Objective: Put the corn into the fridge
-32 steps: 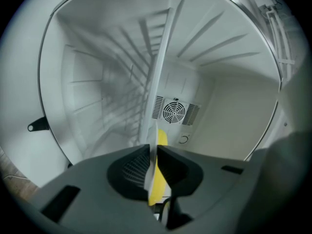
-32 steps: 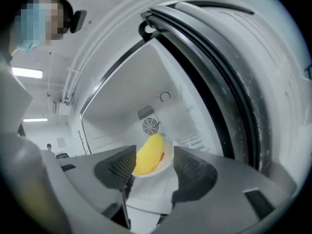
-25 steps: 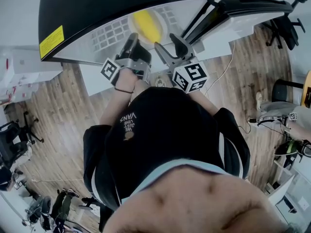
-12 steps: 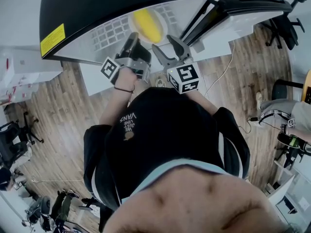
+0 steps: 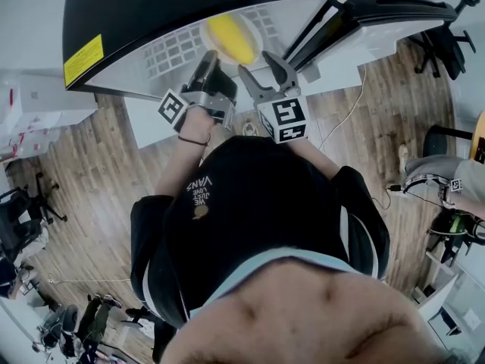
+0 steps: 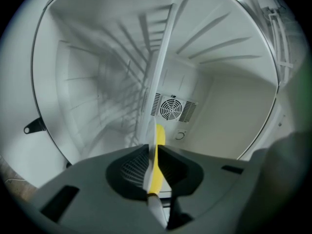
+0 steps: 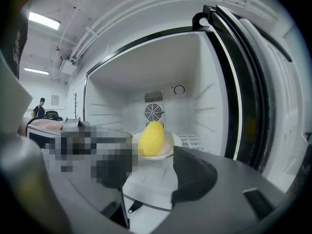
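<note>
The yellow corn (image 5: 231,38) lies on a white plate (image 5: 256,30) inside the open fridge (image 5: 167,6). My left gripper (image 5: 209,61) is shut on the plate's near rim; in the left gripper view the thin plate edge (image 6: 159,82) runs between the closed jaws of the left gripper (image 6: 152,168), with the corn (image 6: 157,162) just behind. My right gripper (image 5: 262,65) stands open just right of it, short of the plate, holding nothing. In the right gripper view the corn (image 7: 151,138) and plate (image 7: 168,153) sit ahead of the right gripper's (image 7: 151,179) parted jaws.
The fridge door (image 5: 394,10) hangs open at the right. A white grid shelf (image 5: 170,51) spans the fridge's floor, and a fan vent (image 6: 170,108) marks its back wall. Office chairs (image 5: 443,44) and wooden flooring (image 5: 91,173) surround the person.
My right gripper has shifted slightly left, toward the left gripper. The left gripper, plate and corn have stayed put.
</note>
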The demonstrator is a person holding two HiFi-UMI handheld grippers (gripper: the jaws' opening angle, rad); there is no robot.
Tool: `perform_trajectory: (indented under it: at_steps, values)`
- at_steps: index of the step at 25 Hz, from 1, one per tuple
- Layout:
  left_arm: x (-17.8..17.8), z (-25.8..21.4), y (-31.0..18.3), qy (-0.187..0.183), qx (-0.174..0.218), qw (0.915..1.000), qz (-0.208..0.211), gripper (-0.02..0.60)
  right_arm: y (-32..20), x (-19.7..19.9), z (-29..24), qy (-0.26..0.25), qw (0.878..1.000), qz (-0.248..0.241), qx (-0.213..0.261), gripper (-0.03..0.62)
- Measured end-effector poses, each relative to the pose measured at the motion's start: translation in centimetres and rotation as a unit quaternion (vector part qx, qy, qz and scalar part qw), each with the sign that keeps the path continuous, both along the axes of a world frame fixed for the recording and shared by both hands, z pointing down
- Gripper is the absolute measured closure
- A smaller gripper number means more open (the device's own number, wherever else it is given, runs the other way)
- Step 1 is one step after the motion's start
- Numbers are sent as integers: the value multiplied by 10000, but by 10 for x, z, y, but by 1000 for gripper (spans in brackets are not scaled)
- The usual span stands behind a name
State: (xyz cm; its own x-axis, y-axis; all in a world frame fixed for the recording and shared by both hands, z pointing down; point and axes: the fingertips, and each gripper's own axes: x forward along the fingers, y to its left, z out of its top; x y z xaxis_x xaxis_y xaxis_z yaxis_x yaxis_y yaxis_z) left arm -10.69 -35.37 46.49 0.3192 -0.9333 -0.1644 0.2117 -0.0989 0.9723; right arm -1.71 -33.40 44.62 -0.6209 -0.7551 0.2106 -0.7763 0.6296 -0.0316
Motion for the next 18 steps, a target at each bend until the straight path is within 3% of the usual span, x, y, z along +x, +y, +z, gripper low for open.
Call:
perform_trajectory:
  at_steps: [18]
  values:
    - [-3, 3, 5, 40, 66, 10000, -38, 543, -24, -9, 2, 122, 9999, -42, 15, 341]
